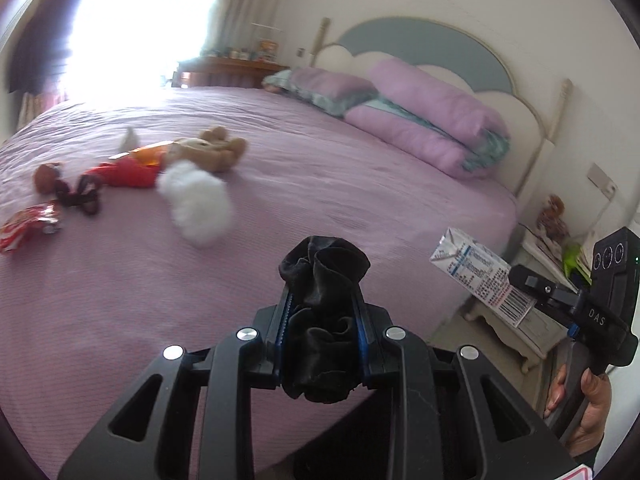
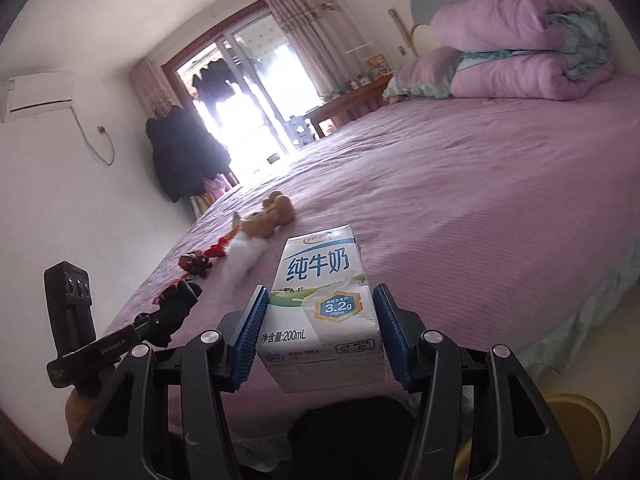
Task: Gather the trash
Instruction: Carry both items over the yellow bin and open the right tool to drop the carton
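Observation:
My left gripper (image 1: 322, 300) is shut on a crumpled black cloth (image 1: 324, 264), held above the near edge of the purple bed (image 1: 320, 168). My right gripper (image 2: 320, 300) is shut on a white and blue milk carton (image 2: 320, 292); the carton also shows in the left wrist view (image 1: 480, 276) at the right. The black cloth shows in the right wrist view (image 2: 178, 300) at the left. A red and white snack wrapper (image 1: 28, 226) lies on the bed at far left.
On the bed lie a white fluffy wad (image 1: 196, 202), a brown teddy bear (image 1: 212, 152), a red toy (image 1: 128, 172) and a small dark toy (image 1: 76, 196). Folded purple quilts (image 1: 432, 132) sit by the headboard. A white nightstand (image 1: 516, 320) stands at right. A yellow bin rim (image 2: 580, 420) shows below.

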